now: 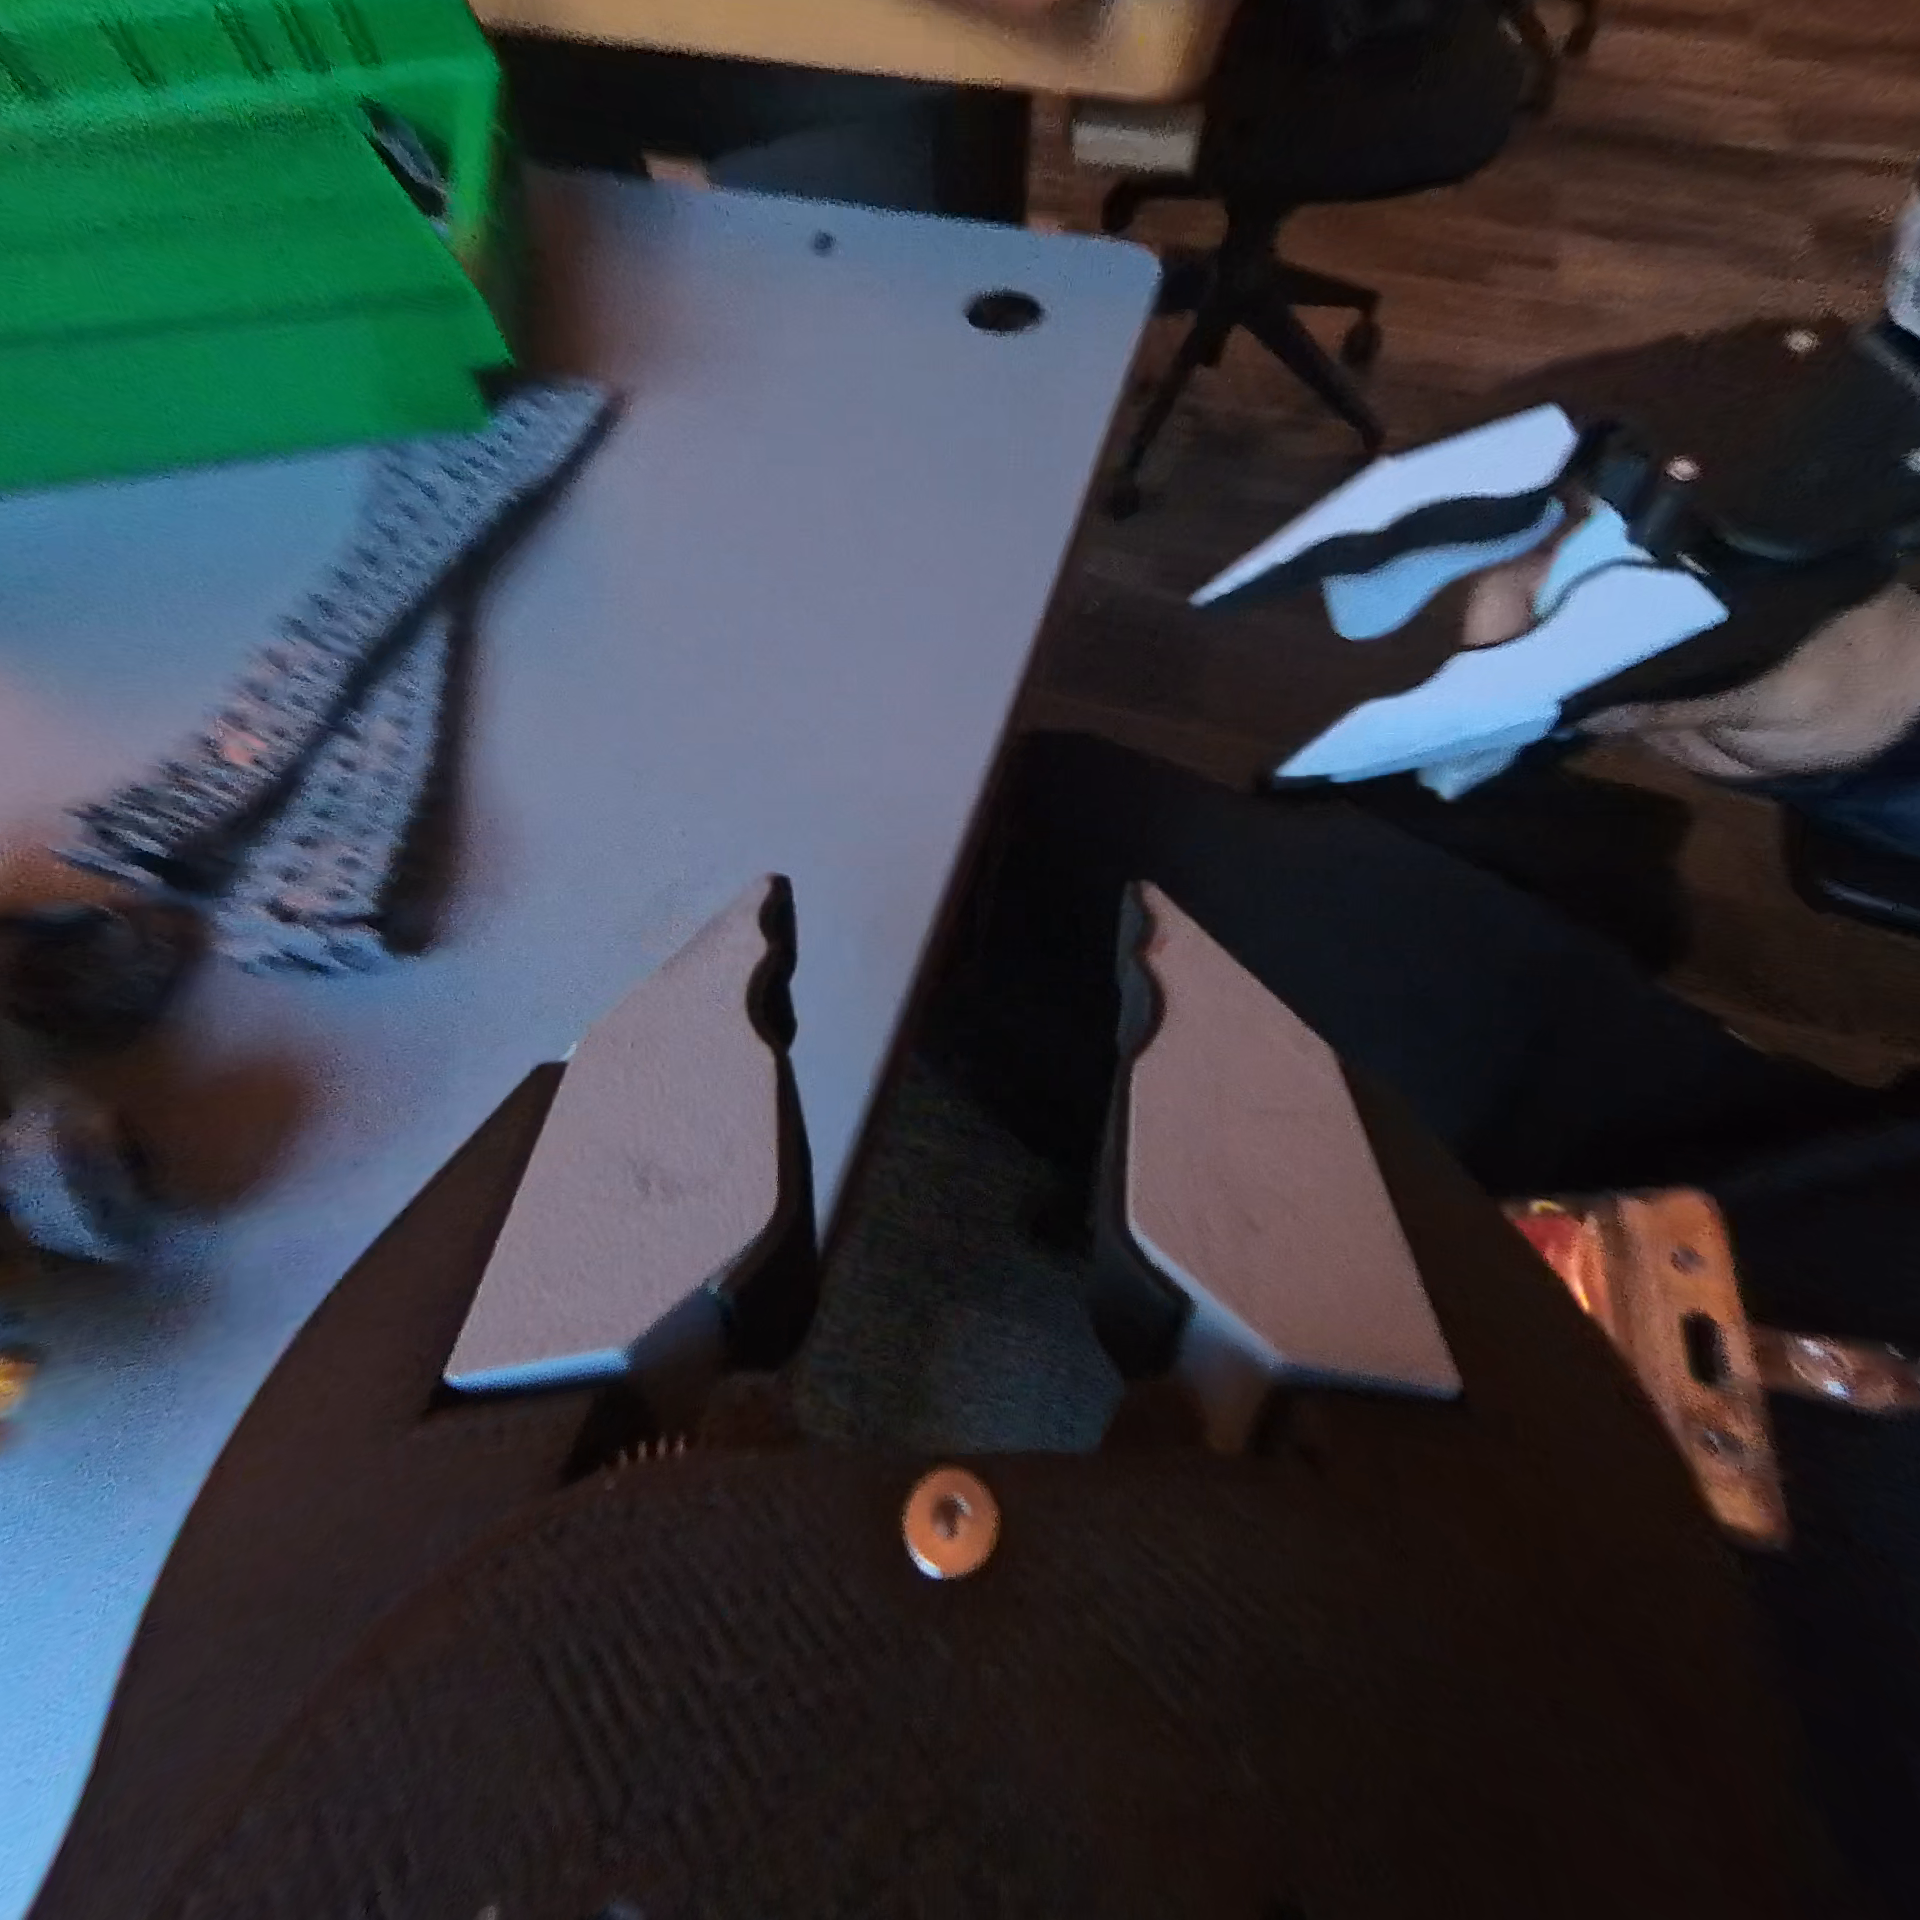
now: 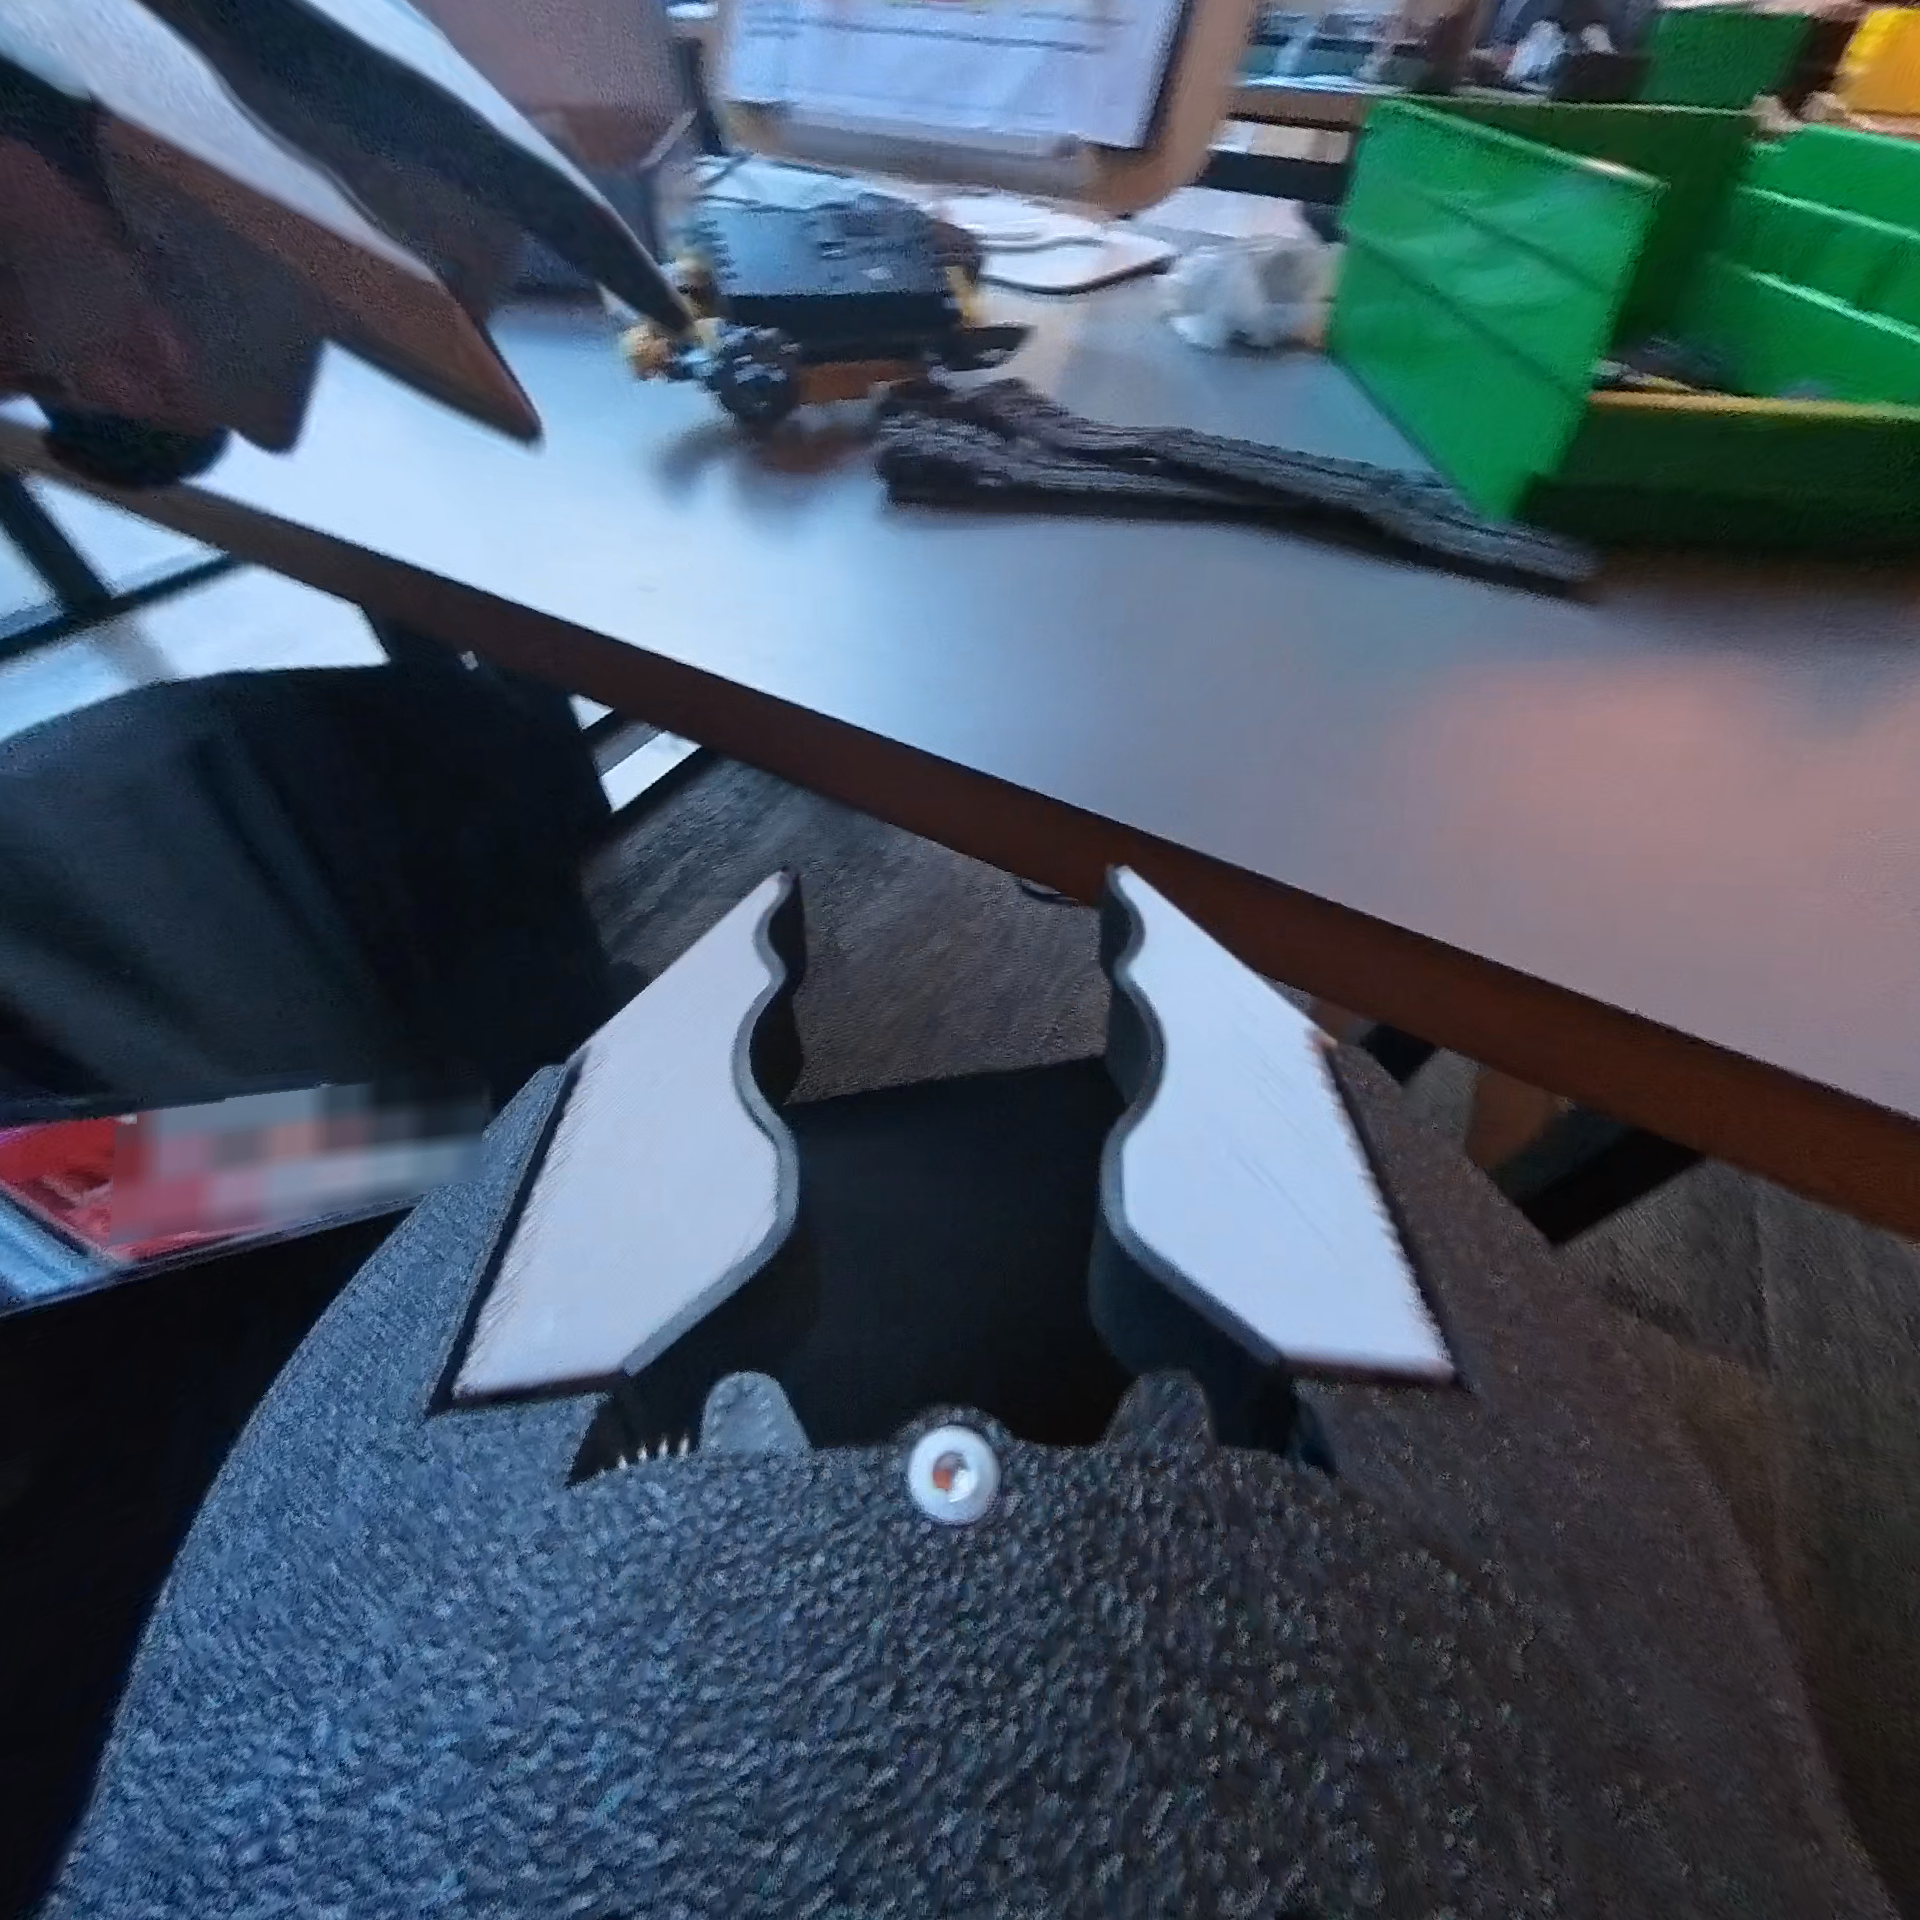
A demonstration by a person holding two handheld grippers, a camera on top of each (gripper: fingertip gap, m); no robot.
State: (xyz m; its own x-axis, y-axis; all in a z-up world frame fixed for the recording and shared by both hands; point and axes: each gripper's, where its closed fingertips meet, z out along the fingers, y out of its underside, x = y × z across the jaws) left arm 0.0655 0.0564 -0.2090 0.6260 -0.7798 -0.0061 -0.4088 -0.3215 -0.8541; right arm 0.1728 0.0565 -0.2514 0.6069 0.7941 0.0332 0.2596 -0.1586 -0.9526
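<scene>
My left gripper is open and empty, held over the near edge of a grey table. One finger is above the tabletop and the other is above the floor. Dark patterned cloth lies on the table ahead and to the left, apart from the fingers. My right gripper is open and empty, held below and in front of the table edge, over carpet. It also shows in the left wrist view, held by a hand. The cloth lies farther in on the table. The left gripper shows at the upper left.
Green bins stand on the table next to the cloth, and one shows in the left wrist view. A small wheeled device and a white crumpled thing lie farther back. Black office chairs stand beside the table.
</scene>
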